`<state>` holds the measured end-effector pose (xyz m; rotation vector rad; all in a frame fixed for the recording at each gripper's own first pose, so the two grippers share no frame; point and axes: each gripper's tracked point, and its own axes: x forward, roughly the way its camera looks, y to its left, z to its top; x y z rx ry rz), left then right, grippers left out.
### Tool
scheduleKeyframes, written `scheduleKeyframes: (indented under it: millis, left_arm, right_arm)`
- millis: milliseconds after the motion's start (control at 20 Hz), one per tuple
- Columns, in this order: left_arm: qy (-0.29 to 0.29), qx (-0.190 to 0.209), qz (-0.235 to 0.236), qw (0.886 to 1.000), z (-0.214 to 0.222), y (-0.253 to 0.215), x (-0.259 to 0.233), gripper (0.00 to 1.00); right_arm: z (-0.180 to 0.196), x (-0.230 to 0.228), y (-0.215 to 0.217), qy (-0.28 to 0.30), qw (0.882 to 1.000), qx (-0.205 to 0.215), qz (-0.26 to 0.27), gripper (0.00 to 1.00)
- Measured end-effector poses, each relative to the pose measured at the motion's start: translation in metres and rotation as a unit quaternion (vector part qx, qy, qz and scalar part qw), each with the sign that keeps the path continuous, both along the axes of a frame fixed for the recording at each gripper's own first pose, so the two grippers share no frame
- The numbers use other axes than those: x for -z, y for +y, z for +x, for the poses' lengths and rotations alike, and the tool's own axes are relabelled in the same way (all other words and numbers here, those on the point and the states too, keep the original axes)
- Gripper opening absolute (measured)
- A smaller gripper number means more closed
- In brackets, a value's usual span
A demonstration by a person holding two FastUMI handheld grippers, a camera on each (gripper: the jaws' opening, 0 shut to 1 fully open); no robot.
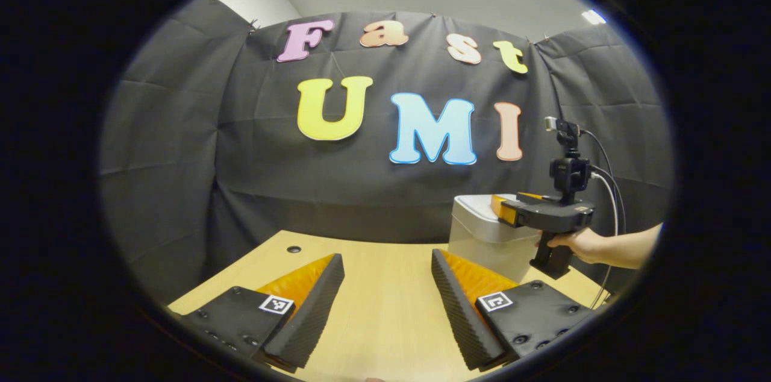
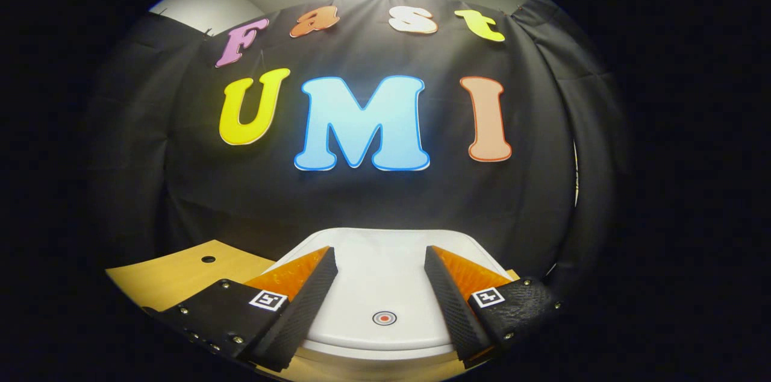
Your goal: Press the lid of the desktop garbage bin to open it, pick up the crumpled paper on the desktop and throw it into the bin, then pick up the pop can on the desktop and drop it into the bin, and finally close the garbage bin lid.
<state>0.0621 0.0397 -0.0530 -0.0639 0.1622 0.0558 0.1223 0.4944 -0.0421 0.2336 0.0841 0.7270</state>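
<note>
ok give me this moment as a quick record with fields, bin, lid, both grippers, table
bin: pale desktop garbage bin standing on the table, near its right side in the left gripper view
lid: white lid down, round target mark near its front edge
right gripper: right gripper above the lid, jaws apart, holding nothing
left gripper: left gripper over bare table, jaws apart, holding nothing
hand: hand holding the right gripper's handle
table: light wooden table with a small round hole

Bin (image 2: 385,285) white w/ red dot; desk (image 1: 385,309) tan.
</note>
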Motion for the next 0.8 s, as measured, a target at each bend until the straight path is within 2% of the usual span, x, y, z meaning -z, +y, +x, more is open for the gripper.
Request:
scheduleKeyframes:
  millis: [300,550,800]
  left_arm:
    - [-0.007,-0.012,-0.007,1.000,-0.011,0.002,-0.005,0.95]
    - [-0.011,-0.018,0.008,1.000,-0.030,-0.004,-0.015,0.96]
    - [-0.017,-0.024,0.017,0.999,-0.041,-0.012,-0.025,0.95]
  right_arm:
    - [0.002,0.000,0.000,-0.004,1.000,0.009,-0.002,0.96]
    - [0.000,-0.004,-0.001,-0.011,1.000,0.029,-0.008,0.95]
    - [-0.003,-0.004,-0.006,0.003,1.000,0.023,0.002,0.94]
